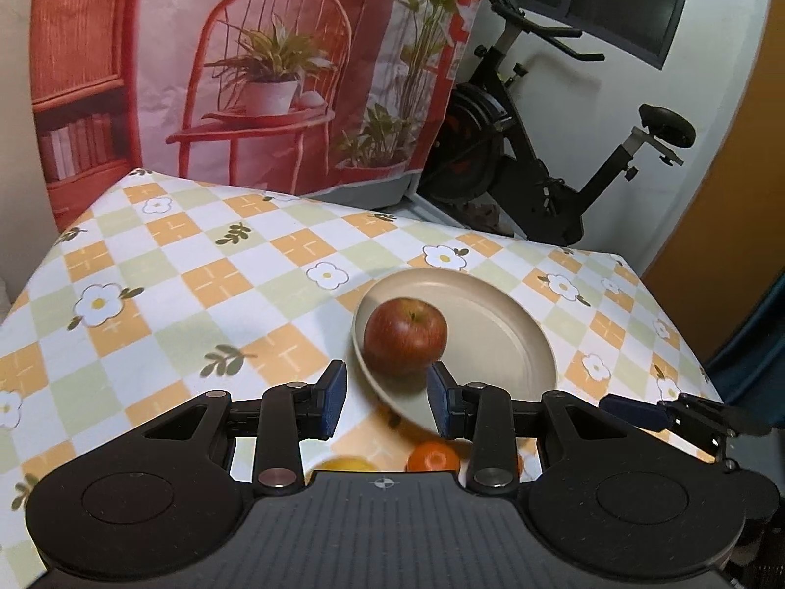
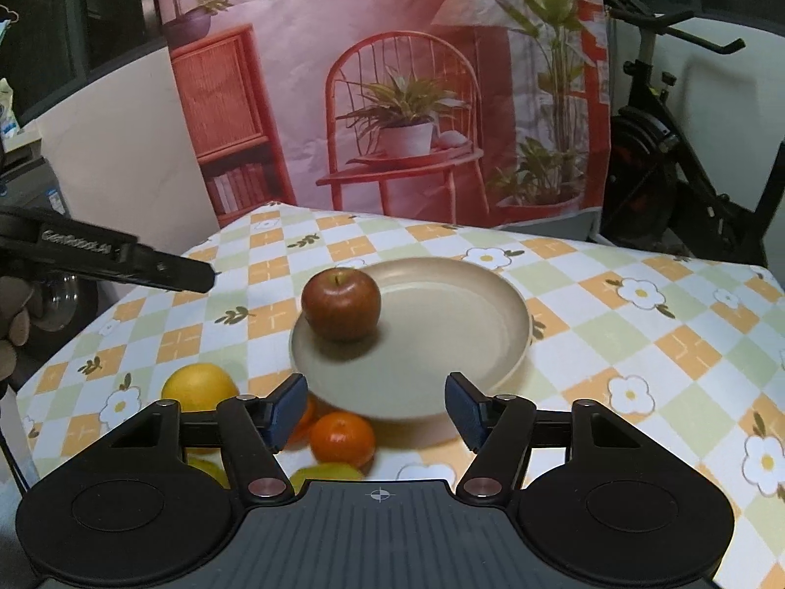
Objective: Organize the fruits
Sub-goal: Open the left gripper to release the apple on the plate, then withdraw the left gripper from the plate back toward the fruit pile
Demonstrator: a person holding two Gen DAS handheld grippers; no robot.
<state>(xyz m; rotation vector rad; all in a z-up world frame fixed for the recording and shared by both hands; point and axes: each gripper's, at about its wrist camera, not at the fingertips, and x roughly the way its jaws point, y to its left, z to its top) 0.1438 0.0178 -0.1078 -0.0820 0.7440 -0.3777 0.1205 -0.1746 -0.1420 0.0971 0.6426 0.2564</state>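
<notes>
A red apple (image 1: 405,336) (image 2: 341,303) sits on the left part of a beige plate (image 1: 495,338) (image 2: 441,324) on the checked tablecloth. In front of the plate lie a mandarin (image 1: 434,456) (image 2: 342,437), a round yellow fruit (image 1: 348,465) (image 2: 198,388) and a yellow-green fruit (image 2: 326,473), partly hidden by the gripper bodies. My left gripper (image 1: 387,400) hovers near the plate's front rim with a narrow gap and nothing in it. My right gripper (image 2: 378,407) is open wider above the plate's near rim, holding nothing. In the right wrist view the left gripper (image 2: 196,277) reaches in from the left, clear of the plate.
A printed backdrop (image 2: 392,98) hangs along the table's far edge. An exercise bike (image 1: 549,162) stands beyond the far right corner. The tablecloth (image 2: 638,343) drops off at the left and right edges. A person's hand (image 2: 12,329) shows at the far left.
</notes>
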